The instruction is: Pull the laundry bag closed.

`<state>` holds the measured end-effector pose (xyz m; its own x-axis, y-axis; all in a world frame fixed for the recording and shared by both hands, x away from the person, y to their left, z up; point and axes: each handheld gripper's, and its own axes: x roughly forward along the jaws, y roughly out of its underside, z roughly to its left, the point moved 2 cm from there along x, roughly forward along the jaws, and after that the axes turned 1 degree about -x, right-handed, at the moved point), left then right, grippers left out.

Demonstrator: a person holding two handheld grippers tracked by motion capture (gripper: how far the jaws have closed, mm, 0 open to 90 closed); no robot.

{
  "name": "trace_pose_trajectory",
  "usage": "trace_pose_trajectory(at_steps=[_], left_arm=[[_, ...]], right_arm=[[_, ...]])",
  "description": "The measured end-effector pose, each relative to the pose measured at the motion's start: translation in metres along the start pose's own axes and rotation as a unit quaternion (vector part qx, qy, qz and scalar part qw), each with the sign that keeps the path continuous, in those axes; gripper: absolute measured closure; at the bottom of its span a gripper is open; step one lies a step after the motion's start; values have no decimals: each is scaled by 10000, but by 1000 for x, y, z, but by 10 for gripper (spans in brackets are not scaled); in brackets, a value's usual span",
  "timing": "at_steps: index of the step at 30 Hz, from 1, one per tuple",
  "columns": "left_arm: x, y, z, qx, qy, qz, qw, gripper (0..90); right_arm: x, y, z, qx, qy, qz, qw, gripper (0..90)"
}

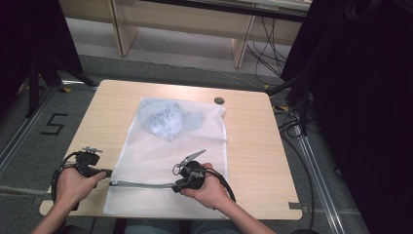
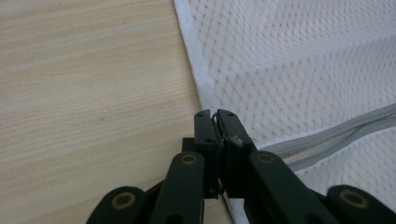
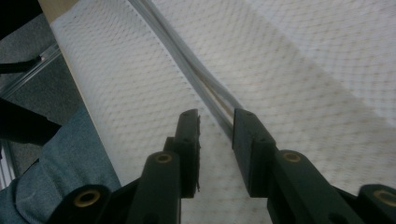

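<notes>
A white mesh laundry bag (image 1: 170,156) lies flat on the wooden table (image 1: 253,141), with a blue-grey garment (image 1: 168,119) inside its far end. A grey zipper (image 1: 143,184) runs across the bag's near end. My left gripper (image 1: 109,172) is at the bag's left edge by the zipper's end. In the left gripper view this gripper (image 2: 215,114) is shut on the bag's white hem (image 2: 201,79). My right gripper (image 1: 176,185) hovers over the zipper's right part. The right gripper (image 3: 216,116) stands open, and the zipper (image 3: 187,65) passes between its tips without the pads pressing it.
A small dark round disc (image 1: 219,100) sits near the table's far edge. The bag's near end reaches almost to the table's front edge, where the person's jeans (image 3: 56,177) show below. Dark stands and cables flank the table on both sides.
</notes>
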<state>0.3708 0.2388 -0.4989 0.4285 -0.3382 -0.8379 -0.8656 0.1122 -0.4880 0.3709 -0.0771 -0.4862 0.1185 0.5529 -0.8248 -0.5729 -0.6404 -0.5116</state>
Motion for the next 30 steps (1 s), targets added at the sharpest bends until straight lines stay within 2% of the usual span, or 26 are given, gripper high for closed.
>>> trace_pose_trajectory(at_steps=[1,2,3,4,5,7,9,10,12,14,15,20,22,23,26,29,30], left_arm=[[1,0,0,7,46,29,10000,873],[2,0,0,-58,53,28,10000,880],[2,0,-1,-110,43,37,9999,886],[1,0,0,-53,68,63,9999,888],[2,0,0,-97,41,47,9999,890],[0,-1,1,41,120,103,9999,893],[-1,0,-1,-46,130,131,9998,894],[0,0,-2,-75,115,122,9998,894],[0,0,-2,46,98,173,9998,893],[1,0,-3,-43,92,166,9998,893],[0,0,-2,-31,64,251,9997,893],[2,0,-1,-126,50,303,9994,893],[3,0,-1,-120,21,250,9996,891],[5,0,-1,-117,17,185,9998,891],[7,0,1,-78,-6,351,9994,890],[10,1,1,-80,-21,298,9995,887],[10,1,1,-91,-33,299,9995,886]], right_arm=[[3,-2,3,36,-35,39,10000,732],[5,-4,6,166,-128,74,9998,748],[7,-6,8,197,-208,46,9996,752],[9,-9,8,79,-188,16,9998,752],[11,-12,12,112,-179,10,9998,753],[15,-18,18,72,-163,-42,9998,760],[18,-23,25,132,-181,-20,9997,771],[20,-26,26,82,-192,-84,9997,784],[25,-32,33,416,-211,-116,9988,801],[31,-36,38,488,-281,-177,9983,804],[34,-39,41,531,-313,-187,9979,804],[52,-55,51,418,-296,-144,9986,800],[58,-64,57,387,-421,-172,9982,796],[60,-67,57,393,-347,-115,9986,792],[67,-76,60,395,-377,-102,9985,788],[74,-83,62,449,-388,-27,9982,765],[77,-85,62,514,-470,66,9975,758]])
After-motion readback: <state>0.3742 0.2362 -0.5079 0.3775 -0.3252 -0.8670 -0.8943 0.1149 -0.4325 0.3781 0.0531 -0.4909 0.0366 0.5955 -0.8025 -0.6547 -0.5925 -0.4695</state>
